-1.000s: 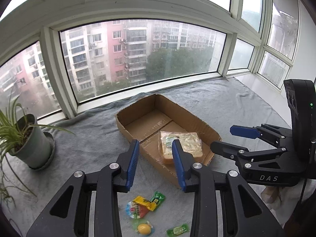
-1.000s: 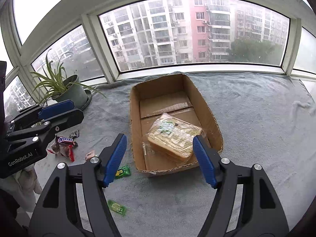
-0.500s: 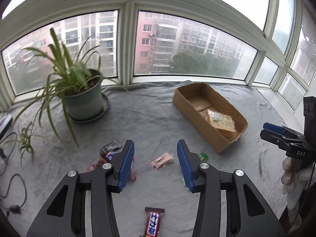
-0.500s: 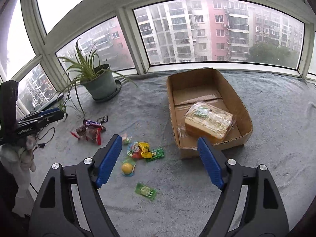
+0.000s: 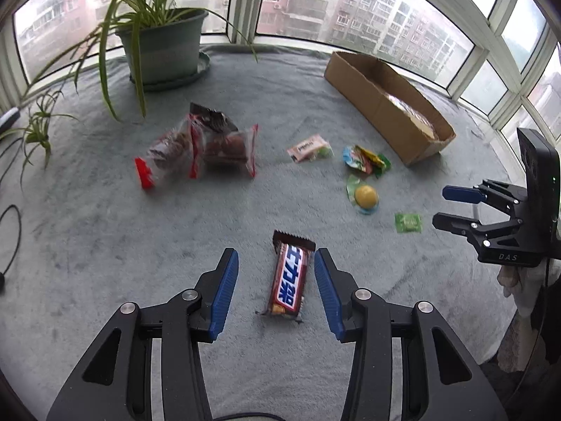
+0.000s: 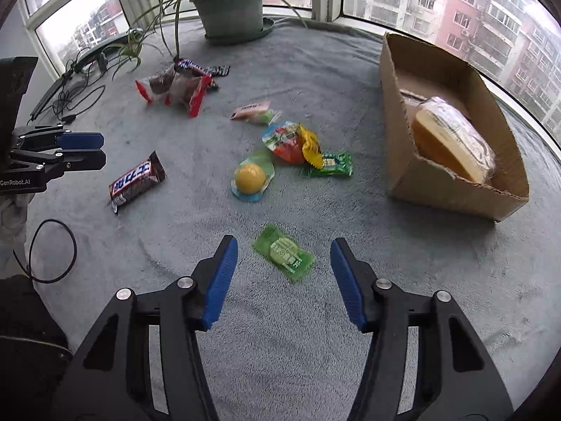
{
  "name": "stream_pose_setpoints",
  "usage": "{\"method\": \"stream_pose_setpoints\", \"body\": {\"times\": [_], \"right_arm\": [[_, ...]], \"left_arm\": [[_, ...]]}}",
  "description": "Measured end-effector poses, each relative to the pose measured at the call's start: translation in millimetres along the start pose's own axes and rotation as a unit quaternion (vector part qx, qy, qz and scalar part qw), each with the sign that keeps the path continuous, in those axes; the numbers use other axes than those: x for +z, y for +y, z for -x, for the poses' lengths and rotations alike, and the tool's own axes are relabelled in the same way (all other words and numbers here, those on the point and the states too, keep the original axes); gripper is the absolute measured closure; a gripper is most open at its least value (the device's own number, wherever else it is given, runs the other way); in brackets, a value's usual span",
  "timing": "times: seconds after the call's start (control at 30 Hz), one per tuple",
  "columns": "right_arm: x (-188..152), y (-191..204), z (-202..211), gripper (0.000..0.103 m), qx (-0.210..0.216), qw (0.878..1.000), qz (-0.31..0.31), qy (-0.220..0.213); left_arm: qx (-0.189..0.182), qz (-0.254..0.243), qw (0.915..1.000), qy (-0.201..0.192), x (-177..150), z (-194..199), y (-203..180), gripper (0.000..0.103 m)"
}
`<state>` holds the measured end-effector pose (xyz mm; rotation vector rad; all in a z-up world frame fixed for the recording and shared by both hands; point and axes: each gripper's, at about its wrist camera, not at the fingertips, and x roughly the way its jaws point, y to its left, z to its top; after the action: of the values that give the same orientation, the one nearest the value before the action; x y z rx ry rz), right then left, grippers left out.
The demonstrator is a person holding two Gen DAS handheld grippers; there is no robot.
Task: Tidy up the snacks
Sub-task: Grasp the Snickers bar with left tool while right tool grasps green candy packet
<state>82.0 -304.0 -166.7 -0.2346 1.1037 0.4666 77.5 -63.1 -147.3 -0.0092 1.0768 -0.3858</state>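
Both sets of jaws stand apart and grip nothing: the left gripper (image 5: 276, 289) brackets a chocolate bar (image 5: 288, 282) lying flat on the grey-carpeted worktop (image 5: 105, 231), its pads clear of the wrapper on either side, while the right gripper (image 6: 283, 277) has a small green sachet (image 6: 283, 253) between its blue pads and its jaws are closing on it without yet touching. A second ago both cameras looked over the cardboard box (image 6: 438, 189) and its wrapped slab of bread (image 6: 452, 140); now both hands have swung away from it and dropped low, each over a loose snack, so the box sits up at about 2 o'clock in either view. That shift suggests the bread is settled and two fresh pick-ups are beginning at once. In the right wrist view the rest of the scatter lies at about 12 o'clock from the jaws: a yellow ball sweet in clear wrap (image 6: 250, 175), a crumpled cluster of red, yellow and green wrappers (image 6: 298, 144), a pink packet (image 6: 250, 110), and further off two red-edged bags of dark snacks (image 6: 175, 87) near the potted spider plant (image 6: 229, 7). The sachet is thin and flat against the pile, so the pads will probably need to press down into the carpet to catch an edge. The bar is thicker and lies lengthwise between the left pads, an easier pinch across its width. Most of the snacks are still outside the box.
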Motion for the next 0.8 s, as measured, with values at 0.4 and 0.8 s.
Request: {"method": "stream_pose_setpoints", "body": {"times": [0.4, 0.8], "right_arm": [[3, 3, -32, 0.058, -0.016, 0.995, 0.079, 0.061], [6, 7, -39, 0.068, 0.005, 0.994, 0.079, 0.07]], "left_arm": [[-0.009, -0.024, 0.9986, 0.046, -17, -28, -13, 0.059], [-0.001, -0.028, 0.9977, 0.061, -17, -44, -13, 0.063]]}}
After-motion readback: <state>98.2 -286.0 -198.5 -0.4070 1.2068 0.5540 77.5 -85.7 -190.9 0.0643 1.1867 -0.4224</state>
